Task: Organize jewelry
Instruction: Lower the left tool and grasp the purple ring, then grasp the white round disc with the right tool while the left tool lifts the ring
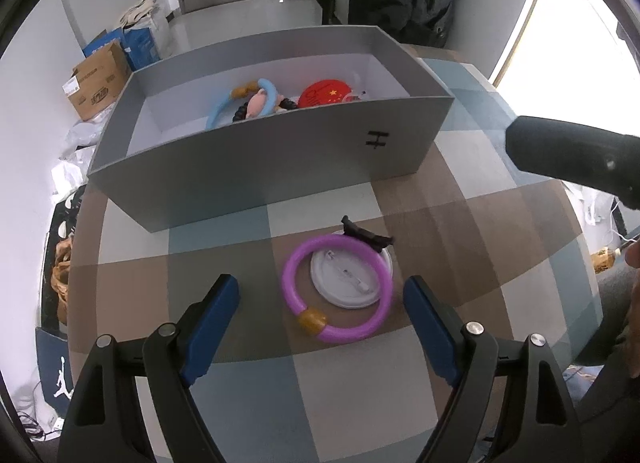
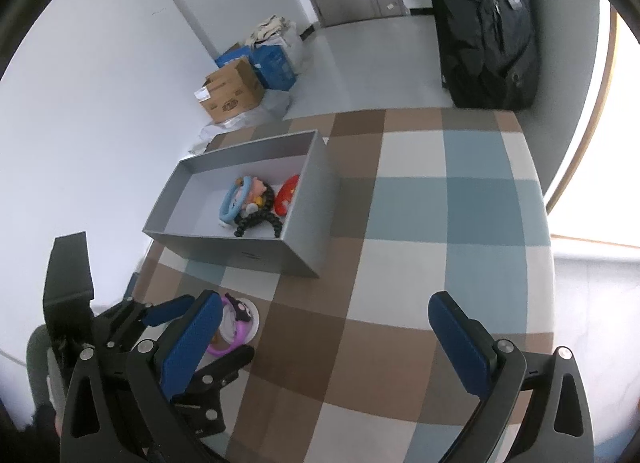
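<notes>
Left wrist view: a round table covered in a checked cloth of brown, blue-grey and cream squares fills most of the picture. One open grey cardboard box stands toward the table's far edge, with a black hand-drawn mark like the letter H on its near wall. Inside it lie one light blue ring bracelet with a gold clasp, one black beaded bracelet, one small pink doll-like charm and one red round badge bearing yellow stars; its writing is too small to read.

Nearer the table's front edge, just in front of the box, lies one purple ring bracelet with a gold clasp. It rests on one white round badge lying face down with its pin showing. One small black piece sits at the badge's far rim, touching the purple ring.

The left gripper hangs over these, its two blue-padded fingers spread wide on either side of the purple bracelet, touching nothing.

Right wrist view: the right gripper hovers over bare cloth with its jaws wide apart and nothing between them. On the floor beyond the table stand one brown carton and blue cartons; their print is unreadable.
</notes>
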The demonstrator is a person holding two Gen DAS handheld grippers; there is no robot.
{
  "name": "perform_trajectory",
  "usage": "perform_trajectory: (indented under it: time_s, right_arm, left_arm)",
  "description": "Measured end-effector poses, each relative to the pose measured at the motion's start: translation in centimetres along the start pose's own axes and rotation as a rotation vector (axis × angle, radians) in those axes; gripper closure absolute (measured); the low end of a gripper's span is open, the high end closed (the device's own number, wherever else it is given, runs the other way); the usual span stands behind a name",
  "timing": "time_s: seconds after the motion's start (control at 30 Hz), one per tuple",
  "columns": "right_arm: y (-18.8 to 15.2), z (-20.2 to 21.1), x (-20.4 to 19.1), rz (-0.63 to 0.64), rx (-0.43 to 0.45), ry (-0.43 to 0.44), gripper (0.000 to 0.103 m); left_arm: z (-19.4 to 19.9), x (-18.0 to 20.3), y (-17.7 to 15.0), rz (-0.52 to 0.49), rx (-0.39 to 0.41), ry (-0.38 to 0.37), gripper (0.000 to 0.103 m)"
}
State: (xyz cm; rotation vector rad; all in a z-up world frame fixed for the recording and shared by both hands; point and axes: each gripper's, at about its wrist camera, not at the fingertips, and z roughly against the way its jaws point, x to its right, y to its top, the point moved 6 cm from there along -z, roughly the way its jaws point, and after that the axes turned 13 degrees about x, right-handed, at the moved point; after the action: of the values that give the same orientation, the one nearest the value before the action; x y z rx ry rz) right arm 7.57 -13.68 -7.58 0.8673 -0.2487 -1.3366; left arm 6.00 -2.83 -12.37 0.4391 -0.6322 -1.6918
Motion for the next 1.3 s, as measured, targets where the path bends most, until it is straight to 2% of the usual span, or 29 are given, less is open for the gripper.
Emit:
perform_trajectory:
  time_s: [0.1,0.2,0.4,0.7,0.83,0.97,1.1,1.3]
  right_arm:
    - [-0.1,0.0,0.2,-0.008,-0.007,-0.007,0.000]
    - [-0.1,0.0,0.2,-0.009,-0.009,-0.008,0.000]
    - [-0.3,-0.1,0.0,-0.004,-0.016,-0.009,0.000]
    - [-0.5,-0.6,0.2,-0.025,-0.027,-0.025,0.000]
    - [0.2,0.2,0.1,-0.031,0.022,-0.018,0.000]
    - [0.6,0.4,-0.3,0.006,0.053,-0.041,0.000]
    - [-0.3,-0.6,-1.2,0.059,0.025,-0.032,0.000]
    - [-1.5,-2.0,-3.4,0.155,-0.015,0.002,0.001]
  left_arm:
    - [-0.1,0.3,0.0,-0.033,0.017,-0.005,0.044]
    - [-0.1,0.9,-0.1,-0.053,0.026,-0.022,0.054]
    - [0.4,1.2,-0.1,-0.028,0.018,-0.090,0.056]
    - [0.9,0.5,0.5,0.059,0.017,-0.136,0.056]
    - [1.3,-0.3,1.3,0.105,0.025,-0.148,0.056]
    - [1.5,-2.0,1.9,0.207,0.007,-0.147,0.056]
    - [2.7,-3.8,3.3,0.324,0.056,-0.185,0.056]
    - [4.3,-5.7,5.4,0.408,0.149,-0.198,0.056]
